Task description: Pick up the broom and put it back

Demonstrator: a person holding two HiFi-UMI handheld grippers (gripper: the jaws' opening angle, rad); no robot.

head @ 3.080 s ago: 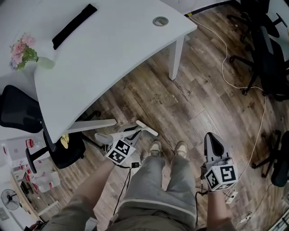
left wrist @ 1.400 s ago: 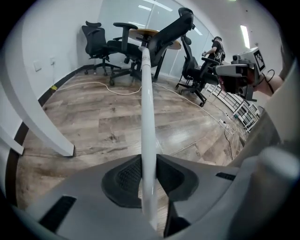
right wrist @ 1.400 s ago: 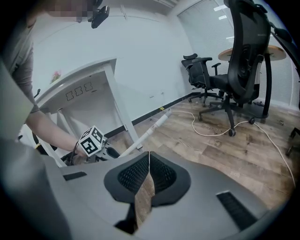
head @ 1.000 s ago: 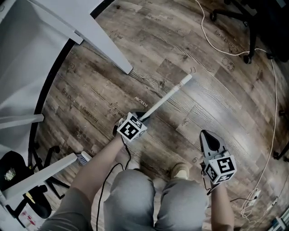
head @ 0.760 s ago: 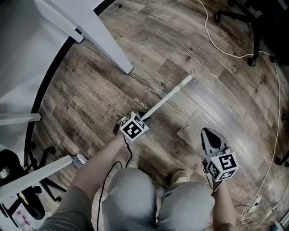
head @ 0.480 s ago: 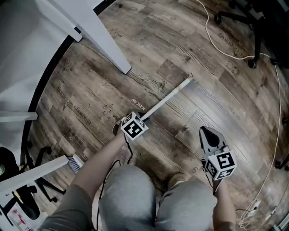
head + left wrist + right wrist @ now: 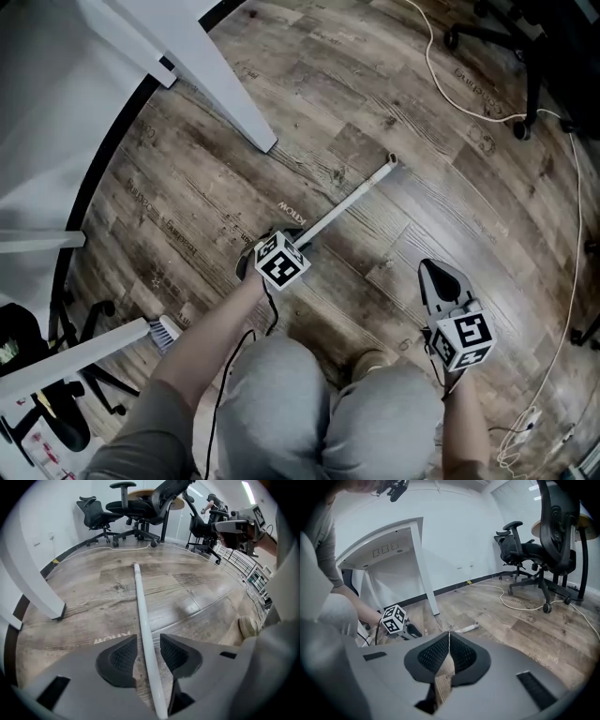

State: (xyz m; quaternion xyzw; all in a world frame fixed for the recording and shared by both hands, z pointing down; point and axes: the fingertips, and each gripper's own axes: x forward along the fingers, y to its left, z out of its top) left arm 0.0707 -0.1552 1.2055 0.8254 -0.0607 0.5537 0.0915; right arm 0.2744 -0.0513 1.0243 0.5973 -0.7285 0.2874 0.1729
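The broom's white handle [image 7: 347,202] lies slanted on the wood floor. Its brush end [image 7: 164,330] shows by the desk foot at lower left. My left gripper [image 7: 286,248] points steeply down over the handle. In the left gripper view the handle [image 7: 140,602] runs between the pads [image 7: 123,657] with a narrow gap on each side. Those jaws [image 7: 146,649] are opening. My right gripper [image 7: 434,270] hovers over the floor to the right, shut with nothing in it [image 7: 449,637]. The right gripper view also shows the left gripper [image 7: 393,619] and the handle's tip [image 7: 467,629].
A white desk leg [image 7: 225,89] slants down close behind the handle, and a desk foot [image 7: 84,352] lies at lower left. A cable [image 7: 469,94] snakes across the floor at the back. Office chairs [image 7: 136,508] stand beyond. The person's knees [image 7: 319,412] fill the near edge.
Three seconds ago the view took in the whole desk from higher up; it is now close over the floor. Over the last second the left gripper sank slightly along the handle.
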